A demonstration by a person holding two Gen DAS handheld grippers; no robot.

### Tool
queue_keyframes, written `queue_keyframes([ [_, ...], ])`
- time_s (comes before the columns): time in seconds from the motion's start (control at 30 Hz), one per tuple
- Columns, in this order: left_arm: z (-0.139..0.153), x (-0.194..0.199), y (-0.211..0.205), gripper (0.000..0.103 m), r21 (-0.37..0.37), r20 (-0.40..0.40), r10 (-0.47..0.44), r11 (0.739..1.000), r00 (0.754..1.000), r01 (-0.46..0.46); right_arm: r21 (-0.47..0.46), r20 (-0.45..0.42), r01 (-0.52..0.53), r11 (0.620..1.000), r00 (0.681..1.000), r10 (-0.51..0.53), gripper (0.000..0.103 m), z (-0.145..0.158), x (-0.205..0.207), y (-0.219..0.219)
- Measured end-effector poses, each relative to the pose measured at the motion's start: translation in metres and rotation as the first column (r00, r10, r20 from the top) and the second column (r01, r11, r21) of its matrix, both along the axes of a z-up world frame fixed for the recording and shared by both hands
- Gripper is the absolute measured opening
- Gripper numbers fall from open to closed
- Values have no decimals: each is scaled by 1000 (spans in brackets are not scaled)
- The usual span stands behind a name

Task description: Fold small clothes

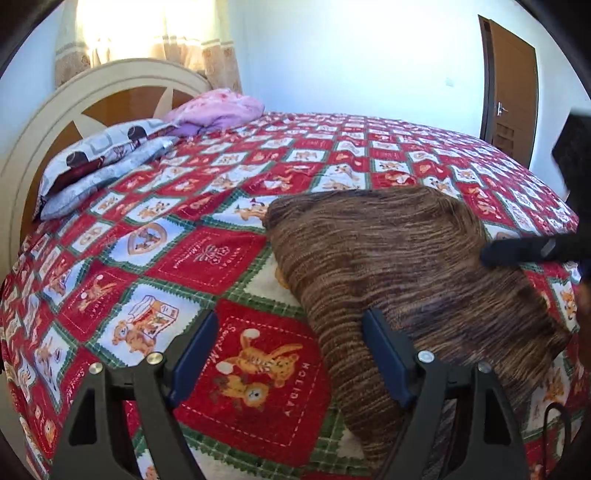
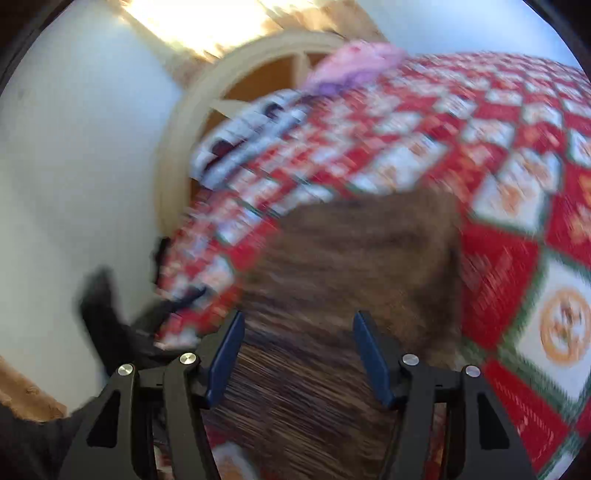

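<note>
A brown striped knit garment lies folded flat on the red patchwork bedspread. My left gripper is open at the garment's near left edge. Its right finger is over the brown knit and its left finger is over the bedspread, with nothing pinched. At the garment's right side a black finger of the other gripper rests on or just above the cloth. The right wrist view is blurred. There my right gripper is open above the same garment, with the pads apart from the cloth.
A grey patterned pillow and a pink bundle of cloth lie at the head of the bed by the cream headboard. A brown door stands at the far right. A curtained window is behind the headboard.
</note>
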State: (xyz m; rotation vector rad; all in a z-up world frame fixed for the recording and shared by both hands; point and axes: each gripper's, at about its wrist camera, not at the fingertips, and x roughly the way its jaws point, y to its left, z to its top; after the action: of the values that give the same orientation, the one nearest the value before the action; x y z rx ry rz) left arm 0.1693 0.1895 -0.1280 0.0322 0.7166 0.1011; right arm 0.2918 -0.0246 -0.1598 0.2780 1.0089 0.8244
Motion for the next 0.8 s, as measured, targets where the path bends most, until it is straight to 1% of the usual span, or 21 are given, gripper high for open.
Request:
queue_keyframes([
  [0.07, -1, 0, 1, 83, -9, -2, -1, 1000, 1000, 1, 92, -35, 24, 995, 999, -21, 60, -10, 4, -16],
  [0.1, -1, 1, -1, 86, -10, -2, 5, 1000, 1000, -5, 115, -52, 39, 993, 998, -33, 60, -11, 5, -21],
  [0.13, -1, 0, -2, 90, -6, 1, 14, 1000, 1000, -14, 116, -53, 45, 992, 998, -39, 60, -10, 3, -23],
  [0.2, -2, 0, -2, 94, -4, 6, 37, 999, 999, -37, 74, -11, 34, 997, 999, -33, 60, -8, -2, -19],
  [0.3, -2, -1, 2, 95, -34, -7, 51, 998, 999, -52, 13, 70, 28, 1000, 997, -29, 60, -5, -13, -13],
  [0.37, 1, -6, 4, 95, -63, -18, 57, 996, 998, -58, -11, 101, 43, 999, 994, -42, 60, -3, -19, -14],
  [0.47, 5, -16, 3, 95, -74, -19, 55, 996, 998, -56, -36, 127, 100, 994, 987, -95, 60, 4, -30, -24],
  [0.53, 11, -25, 1, 95, -60, -15, 54, 997, 998, -55, -85, 145, 174, 981, 976, -160, 61, 11, -37, -32],
  [0.57, 15, -29, -1, 95, -53, -14, 50, 997, 999, -51, -95, 152, 201, 975, 971, -185, 61, 16, -41, -38],
  [0.63, 26, -36, -5, 95, -43, -2, 38, 998, 999, -38, -79, 162, 225, 971, 964, -210, 61, 26, -50, -47],
  [0.73, 50, -54, -12, 95, -36, 51, 30, 999, 998, -28, -105, 244, 267, 958, 941, -235, 62, 52, -73, -50],
  [0.8, 61, -64, -15, 95, -51, 67, 27, 998, 997, -24, -136, 316, 286, 949, 920, -232, 62, 69, -92, -49],
])
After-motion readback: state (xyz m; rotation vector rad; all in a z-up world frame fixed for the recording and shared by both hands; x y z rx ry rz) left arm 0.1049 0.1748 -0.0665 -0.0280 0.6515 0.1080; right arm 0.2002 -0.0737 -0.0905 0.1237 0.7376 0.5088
